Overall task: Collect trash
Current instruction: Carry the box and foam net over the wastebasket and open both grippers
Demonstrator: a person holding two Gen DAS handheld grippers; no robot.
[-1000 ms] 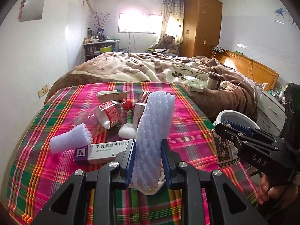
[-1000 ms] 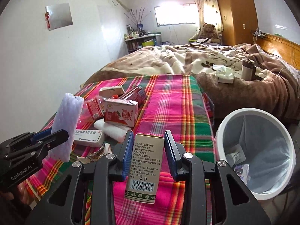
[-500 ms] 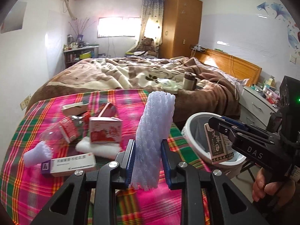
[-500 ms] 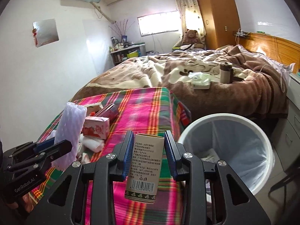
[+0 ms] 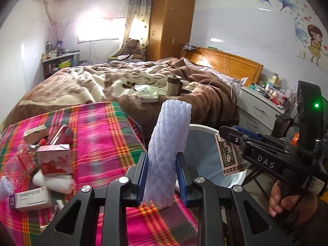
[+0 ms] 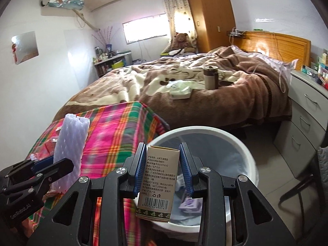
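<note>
Though partly hidden, bin (image 6: 242,143) contents unclear.

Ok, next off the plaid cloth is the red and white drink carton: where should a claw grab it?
Grip the red and white drink carton across its two flat side faces, below the torn-open top. Come from above and the near side: it stands roughly upright on a white wad, with a bottle crowding its left.
</note>
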